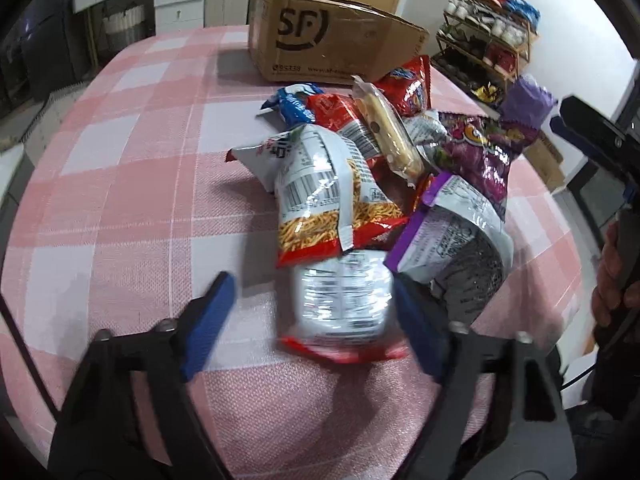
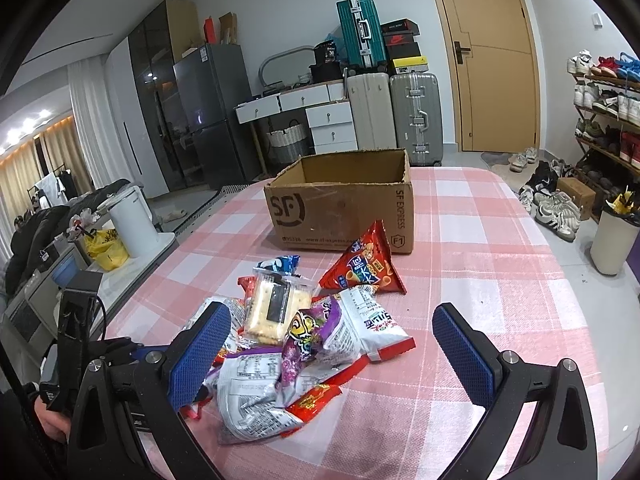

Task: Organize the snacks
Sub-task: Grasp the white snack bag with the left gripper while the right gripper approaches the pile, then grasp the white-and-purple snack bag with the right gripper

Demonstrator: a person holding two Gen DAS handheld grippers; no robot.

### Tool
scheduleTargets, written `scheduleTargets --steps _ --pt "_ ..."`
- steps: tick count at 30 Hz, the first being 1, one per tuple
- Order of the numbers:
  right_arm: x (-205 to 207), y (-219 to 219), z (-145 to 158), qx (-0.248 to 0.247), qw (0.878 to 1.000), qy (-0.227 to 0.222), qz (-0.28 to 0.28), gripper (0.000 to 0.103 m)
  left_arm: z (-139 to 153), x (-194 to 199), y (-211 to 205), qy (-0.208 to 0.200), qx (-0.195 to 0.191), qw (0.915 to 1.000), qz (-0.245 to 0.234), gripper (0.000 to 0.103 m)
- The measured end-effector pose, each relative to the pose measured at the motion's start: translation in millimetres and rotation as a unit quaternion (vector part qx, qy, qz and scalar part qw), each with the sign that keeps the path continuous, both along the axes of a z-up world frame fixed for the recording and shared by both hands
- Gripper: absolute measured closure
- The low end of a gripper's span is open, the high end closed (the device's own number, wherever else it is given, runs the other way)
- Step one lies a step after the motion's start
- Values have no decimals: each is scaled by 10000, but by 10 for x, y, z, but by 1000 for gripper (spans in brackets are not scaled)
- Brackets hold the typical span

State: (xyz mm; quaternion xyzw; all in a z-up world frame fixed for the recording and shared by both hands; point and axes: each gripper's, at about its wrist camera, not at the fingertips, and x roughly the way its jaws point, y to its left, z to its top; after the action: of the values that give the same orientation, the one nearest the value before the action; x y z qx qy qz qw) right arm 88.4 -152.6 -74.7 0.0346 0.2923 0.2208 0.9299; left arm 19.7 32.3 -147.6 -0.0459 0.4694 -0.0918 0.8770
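**Left jaws closing in on nearest packet**

Heaped mid-counter (image 2: 500, 240), in front of open cardboard box (image 2: 340, 208), which looks like the likely bin for sorting. Snack pile (image 2: 304, 340) loose and overlapping: crinkled foil bags in red, white and purple, a clear cracker pack (image 2: 276, 304) on top, a red cone-shaped bag (image 2: 366, 266) lying apart nearer the box.

Left gripper (image 1: 316, 312) tilted down over the pile's near edge, jaws about half open and straddling a silver-and-red packet (image 1: 340, 304). Right pad close against the packet's side; left pad clearly apart from it, so not yet gripped. Probably chosen because outermost and free of the rest, though its far end tucks under a noodle-snack bag (image 1: 316, 200).

Right gripper (image 2: 328, 354) held back above the pile, jaws wide open and empty, likely waiting its turn.

Foil likely slippery and crushable; gentle pinch advised.
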Motion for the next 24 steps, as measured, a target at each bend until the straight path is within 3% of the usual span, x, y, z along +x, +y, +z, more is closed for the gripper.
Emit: scheduleTargets --steps 2,5,11,18,24 --pt "4 -4 -16 19 10000 6 19 0 7 20 -37 -13 72 9999 -91 51" --pt "-16 -9 -16 29 10000 -17 46 0 16 24 -39 -4 24 9998 -186 59" --pt "-134 11 -35 -47 9997 -35 230 0 43 -46 63 4 -277 9994 -218 63" --pt "-349 58 -56 -64 9988 -21 486 0 147 -157 167 -131 -346 9993 -69 62" --pt "-427 93 -114 205 9964 192 801 0 219 -298 282 -216 -470 9987 33 62"
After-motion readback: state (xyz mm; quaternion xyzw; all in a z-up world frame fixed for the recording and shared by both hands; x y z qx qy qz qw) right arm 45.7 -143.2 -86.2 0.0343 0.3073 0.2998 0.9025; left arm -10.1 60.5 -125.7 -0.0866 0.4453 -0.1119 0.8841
